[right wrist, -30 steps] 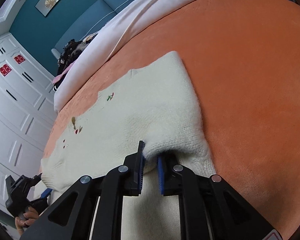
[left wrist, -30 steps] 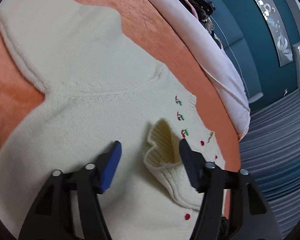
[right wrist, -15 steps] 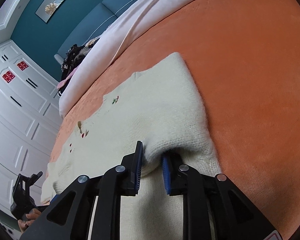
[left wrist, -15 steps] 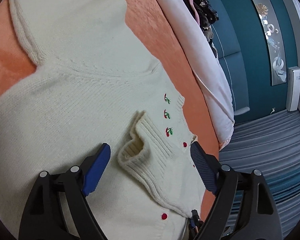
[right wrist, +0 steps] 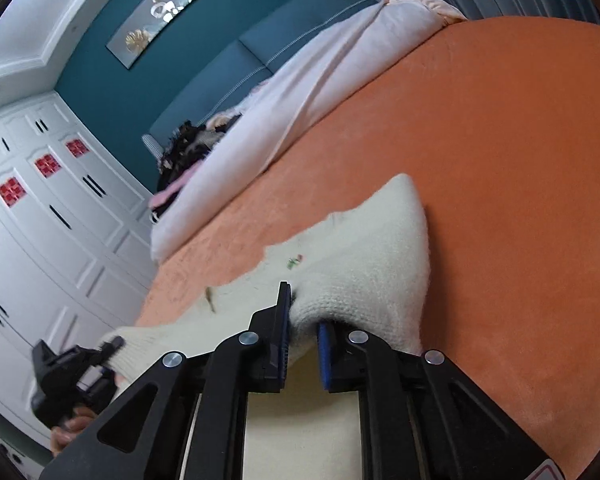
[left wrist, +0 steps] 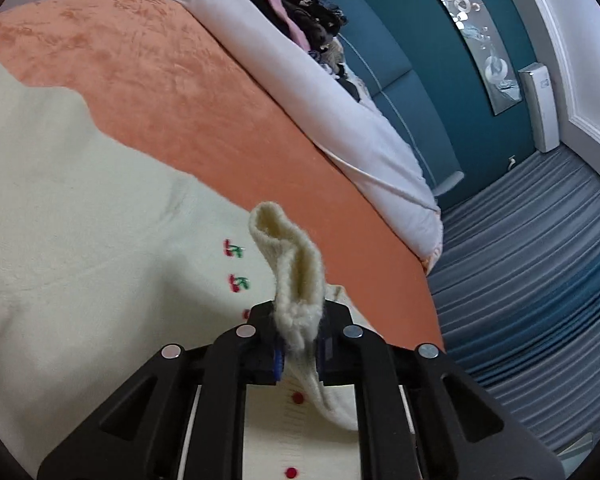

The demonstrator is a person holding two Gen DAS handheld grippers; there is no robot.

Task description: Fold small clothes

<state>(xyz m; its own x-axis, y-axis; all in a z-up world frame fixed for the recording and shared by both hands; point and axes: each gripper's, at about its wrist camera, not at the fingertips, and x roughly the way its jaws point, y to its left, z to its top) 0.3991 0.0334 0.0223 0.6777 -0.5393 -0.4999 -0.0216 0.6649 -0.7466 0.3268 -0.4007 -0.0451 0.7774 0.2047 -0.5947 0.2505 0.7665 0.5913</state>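
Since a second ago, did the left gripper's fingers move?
Yes. The left gripper was open around the sweater's ribbed cuff; its fingers have now closed onto that cuff, pinching it beside the cherry embroidery.

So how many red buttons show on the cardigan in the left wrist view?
2. One button sits on the cardigan placket just below the left gripper, the other lower, near the frame's bottom edge. More may be hidden under the pinched fold.
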